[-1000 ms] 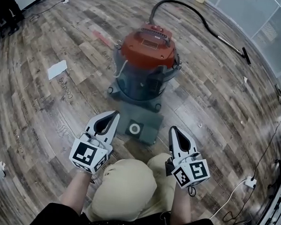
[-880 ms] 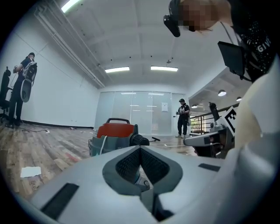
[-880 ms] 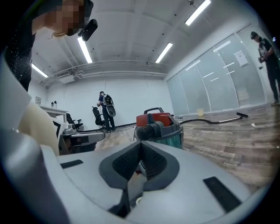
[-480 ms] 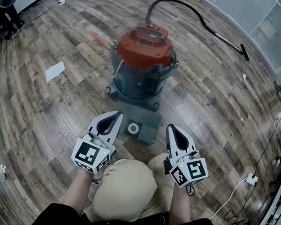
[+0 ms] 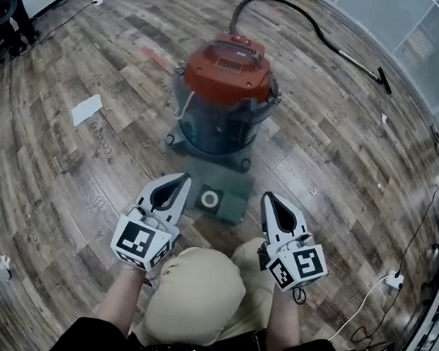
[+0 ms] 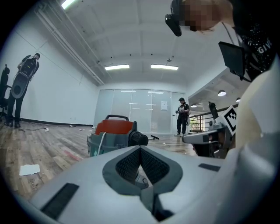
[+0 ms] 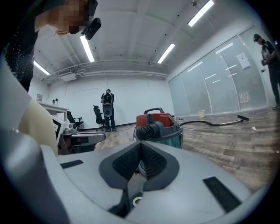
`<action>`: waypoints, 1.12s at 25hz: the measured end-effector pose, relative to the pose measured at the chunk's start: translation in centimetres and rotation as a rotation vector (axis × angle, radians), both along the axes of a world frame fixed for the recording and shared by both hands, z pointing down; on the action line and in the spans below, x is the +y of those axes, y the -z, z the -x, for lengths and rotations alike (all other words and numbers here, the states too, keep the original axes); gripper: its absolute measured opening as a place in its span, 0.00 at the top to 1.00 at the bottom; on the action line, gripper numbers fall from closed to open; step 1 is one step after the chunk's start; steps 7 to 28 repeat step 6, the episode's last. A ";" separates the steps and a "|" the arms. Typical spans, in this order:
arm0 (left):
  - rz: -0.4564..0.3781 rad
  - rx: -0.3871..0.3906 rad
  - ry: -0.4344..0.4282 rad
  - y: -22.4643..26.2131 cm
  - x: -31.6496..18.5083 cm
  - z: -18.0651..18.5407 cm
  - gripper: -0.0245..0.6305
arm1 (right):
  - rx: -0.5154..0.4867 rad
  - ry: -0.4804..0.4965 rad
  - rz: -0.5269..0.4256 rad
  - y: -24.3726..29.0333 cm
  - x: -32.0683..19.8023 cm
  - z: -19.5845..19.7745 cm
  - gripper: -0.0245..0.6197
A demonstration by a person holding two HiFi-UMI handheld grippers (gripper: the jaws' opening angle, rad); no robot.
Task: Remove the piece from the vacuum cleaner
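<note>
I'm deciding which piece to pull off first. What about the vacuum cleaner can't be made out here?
Head view: where the black hose joins the red-lidded grey drum vacuum cleaner, hidden behind the lid.
Head view: whether the grey square panel with a white ring is attached to the base; too small.
Gripper views: the drum's lower part, blocked by the bodies of the left gripper and right gripper.

A wooden plank floor fills the head view. A white sheet of paper lies flat on it at the left. A white plug with its cable lies at the right edge. Far off, a person in dark clothes stands near a glass wall, under long ceiling lights.
</note>
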State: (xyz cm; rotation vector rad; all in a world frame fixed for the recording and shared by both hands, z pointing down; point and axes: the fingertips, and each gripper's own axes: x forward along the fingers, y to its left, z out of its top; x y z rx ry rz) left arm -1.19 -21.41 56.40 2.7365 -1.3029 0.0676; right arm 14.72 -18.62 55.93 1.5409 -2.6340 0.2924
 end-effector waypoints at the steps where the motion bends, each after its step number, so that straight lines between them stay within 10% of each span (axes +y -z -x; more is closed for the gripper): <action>1: 0.000 0.001 -0.001 0.0 -0.1 0.0 0.95 | 0.002 0.001 0.001 -0.1 0.0 0.1 0.95; 28: 0.006 0.005 -0.012 -0.2 -0.2 -0.1 0.95 | 0.010 0.001 0.008 -0.3 0.2 0.1 0.95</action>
